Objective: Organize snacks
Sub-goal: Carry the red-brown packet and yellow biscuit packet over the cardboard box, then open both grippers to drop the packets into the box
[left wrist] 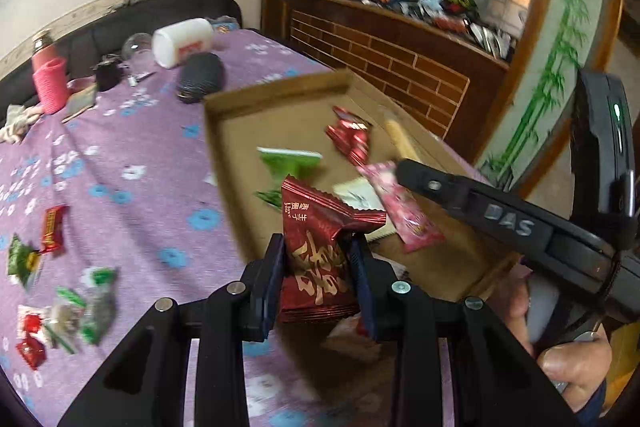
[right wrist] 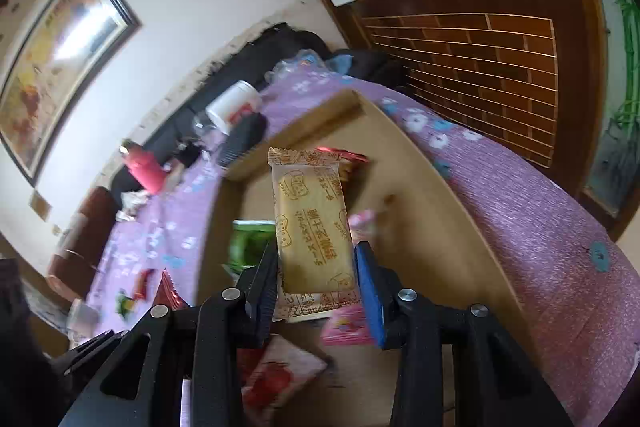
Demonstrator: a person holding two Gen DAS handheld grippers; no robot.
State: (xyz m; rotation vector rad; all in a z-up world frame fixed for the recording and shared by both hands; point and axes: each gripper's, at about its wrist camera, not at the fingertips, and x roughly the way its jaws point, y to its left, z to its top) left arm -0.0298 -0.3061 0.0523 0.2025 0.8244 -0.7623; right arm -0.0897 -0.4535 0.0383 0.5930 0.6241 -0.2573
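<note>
a light, crinkly red snack packet (left wrist: 316, 251) is pinched at its lower half in the left claw (left wrist: 316, 267), and a flat, brittle cheese biscuit packet (right wrist: 314, 223) is clamped edgewise in the right claw (right wrist: 316, 267), both carried just above the cardboard tray (left wrist: 224, 115) ahead.

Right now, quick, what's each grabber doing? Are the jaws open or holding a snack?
Left gripper: closed on a dark red snack packet.
Right gripper: closed on a yellow biscuit packet.
</note>
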